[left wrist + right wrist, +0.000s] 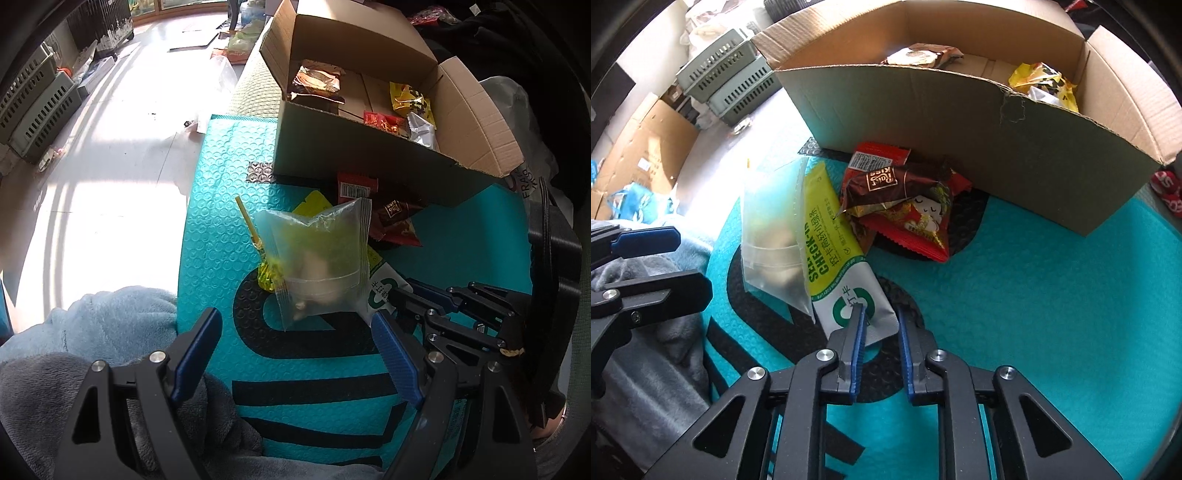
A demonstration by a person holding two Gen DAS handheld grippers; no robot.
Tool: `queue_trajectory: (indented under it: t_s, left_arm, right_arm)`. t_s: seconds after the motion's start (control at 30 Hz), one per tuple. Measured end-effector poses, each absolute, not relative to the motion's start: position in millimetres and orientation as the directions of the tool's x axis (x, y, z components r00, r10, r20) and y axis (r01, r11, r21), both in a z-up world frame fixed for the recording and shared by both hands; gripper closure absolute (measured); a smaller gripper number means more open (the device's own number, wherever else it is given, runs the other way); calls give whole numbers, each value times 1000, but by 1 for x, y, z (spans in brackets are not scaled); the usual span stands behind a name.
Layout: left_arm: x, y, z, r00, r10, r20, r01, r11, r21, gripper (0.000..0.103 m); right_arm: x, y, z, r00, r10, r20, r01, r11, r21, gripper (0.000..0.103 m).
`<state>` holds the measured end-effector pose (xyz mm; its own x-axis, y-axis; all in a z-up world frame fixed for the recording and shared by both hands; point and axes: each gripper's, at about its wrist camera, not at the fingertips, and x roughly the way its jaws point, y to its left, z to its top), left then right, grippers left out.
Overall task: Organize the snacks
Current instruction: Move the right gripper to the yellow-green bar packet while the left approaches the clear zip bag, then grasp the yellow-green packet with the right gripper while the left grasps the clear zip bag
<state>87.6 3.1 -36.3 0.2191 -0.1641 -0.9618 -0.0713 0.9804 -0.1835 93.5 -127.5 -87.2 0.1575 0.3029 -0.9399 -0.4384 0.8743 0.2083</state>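
A teal mat (1052, 295) with a bubbled, embossed surface and thick black letters carries the snacks; what lies under it I cannot tell. At its far side stands an open cardboard box (960, 122) of plain brown corrugated board, the flaps turned out and one edge torn. Inside the box, partly hidden by its wall, are a brown foil packet (317, 79), a crinkled yellow packet (408, 99), a small red one (382, 122) and a silver one (421, 129).

Just in front of the box lies a small pile: a red packet with serrated edges (916, 225), and on top of it a shiny dark brown wrapper (886, 184). Beside the pile is a long flat sachet (842, 266), lime green at the far end and white with a green ring at the near end. A cloudy clear plastic bag (317, 258) lies partly over the sachet; its contents are pale and hard to make out. A lollipop in yellow wrap with a yellow stick (267, 275) touches the bag on its outer side.

The right gripper (881, 314) points steeply down, and its blue ribbed jaws are closed on the white end of the sachet, which is pinched between them. The left gripper (295, 325) also points steeply down above the near end of the plastic bag; its jaws stand wide apart and hold nothing. A soft grey and pale blue fleece (92, 332) lies at the mat's near edge, cut off by the frame.
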Motion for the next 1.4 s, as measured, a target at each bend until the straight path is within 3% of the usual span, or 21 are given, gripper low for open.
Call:
queue_trajectory:
  t_s: [0.6, 0.7, 0.77, 0.83, 1.23, 1.3, 1.33, 1.4]
  left_arm:
    - [84, -19, -35, 232, -177, -956, 0, 983, -182, 20]
    - [80, -15, -31, 241, -175, -955, -6, 983, -181, 20]
    - [77, -9, -27, 250, -175, -952, -19, 983, -185, 20]
    - [76, -1, -24, 263, -175, -949, -37, 981, -191, 20]
    - [81, 27, -24, 266, -140, -954, -118, 977, -176, 20]
    - [83, 26, -26, 259, -147, -955, -123, 975, -183, 20]
    - [84, 26, -27, 257, -148, -955, -122, 975, -184, 20]
    - [86, 23, -28, 258, -156, -953, -119, 974, -192, 20]
  right_arm:
    - [50, -200, -62, 198, 265, -944, -233, 948, 218, 91]
    - [46, -195, -62, 210, 234, -949, -241, 953, 181, 79]
    - [48, -191, -62, 217, 235, -947, -249, 952, 179, 47]
    - [50, -185, -60, 240, 246, -939, -264, 948, 180, 42]
    - [65, -135, -81, 240, 138, -961, -393, 919, 34, 38]
    - [64, -136, -83, 251, 122, -960, -386, 923, 16, 43]
    - [65, -134, -84, 260, 100, -960, -380, 925, -6, 52]
    - [65, -137, -84, 261, 111, -959, -380, 925, 4, 55]
